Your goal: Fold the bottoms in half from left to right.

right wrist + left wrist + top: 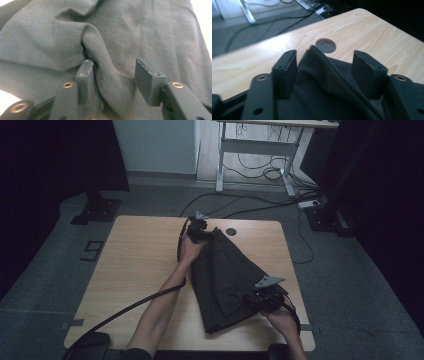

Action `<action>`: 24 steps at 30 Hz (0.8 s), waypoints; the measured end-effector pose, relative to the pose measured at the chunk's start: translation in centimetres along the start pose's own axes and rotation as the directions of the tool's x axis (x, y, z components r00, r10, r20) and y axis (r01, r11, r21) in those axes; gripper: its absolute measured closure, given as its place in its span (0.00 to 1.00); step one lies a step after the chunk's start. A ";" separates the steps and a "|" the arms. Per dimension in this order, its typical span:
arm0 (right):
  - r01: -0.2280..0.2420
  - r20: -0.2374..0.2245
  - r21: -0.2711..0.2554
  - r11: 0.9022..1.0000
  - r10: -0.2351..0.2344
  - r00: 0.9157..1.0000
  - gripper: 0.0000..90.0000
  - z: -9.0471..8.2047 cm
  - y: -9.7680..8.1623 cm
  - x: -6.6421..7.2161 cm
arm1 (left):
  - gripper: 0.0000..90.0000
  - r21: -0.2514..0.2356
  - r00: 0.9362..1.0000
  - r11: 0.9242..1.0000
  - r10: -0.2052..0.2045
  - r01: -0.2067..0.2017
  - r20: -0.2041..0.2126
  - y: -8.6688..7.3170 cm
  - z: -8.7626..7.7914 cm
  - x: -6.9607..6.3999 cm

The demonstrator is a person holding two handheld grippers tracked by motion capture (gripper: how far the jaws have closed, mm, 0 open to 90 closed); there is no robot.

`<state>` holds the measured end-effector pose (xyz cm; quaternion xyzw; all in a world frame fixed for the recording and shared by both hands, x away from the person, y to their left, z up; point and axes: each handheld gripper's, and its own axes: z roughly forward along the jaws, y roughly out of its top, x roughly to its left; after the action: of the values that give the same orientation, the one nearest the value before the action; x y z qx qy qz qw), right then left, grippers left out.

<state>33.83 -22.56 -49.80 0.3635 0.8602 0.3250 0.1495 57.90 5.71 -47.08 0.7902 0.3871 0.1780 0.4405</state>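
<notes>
Folded cloth (pixel 227 280) lies on the table (pixel 140 265), both grips let go.

Left gripper (pixel 325 63) at the far corner and right gripper (pixel 113 72) at the near edge stand spread, a ridge of fabric between the jaws untouched by the far pad; pulling away carelessly could snag that ridge and undo the fold.

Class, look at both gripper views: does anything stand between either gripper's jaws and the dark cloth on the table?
Nothing visible does. A fold of the dark cloth already lies between the open jaws of the left gripper and the right gripper, with no other object on the table beside them.
</notes>
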 end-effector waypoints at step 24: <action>0.109 -0.178 -0.070 0.992 -0.120 0.977 0.38 2.5 6.2 7.8 | 0.09 0.204 0.987 0.967 0.141 -0.155 0.082 -10.9 -5.8 -3.8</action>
<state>32.98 -12.58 -47.69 0.2773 0.8797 0.3732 0.0998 46.95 9.45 -52.72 0.8645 0.3288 0.1420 0.3528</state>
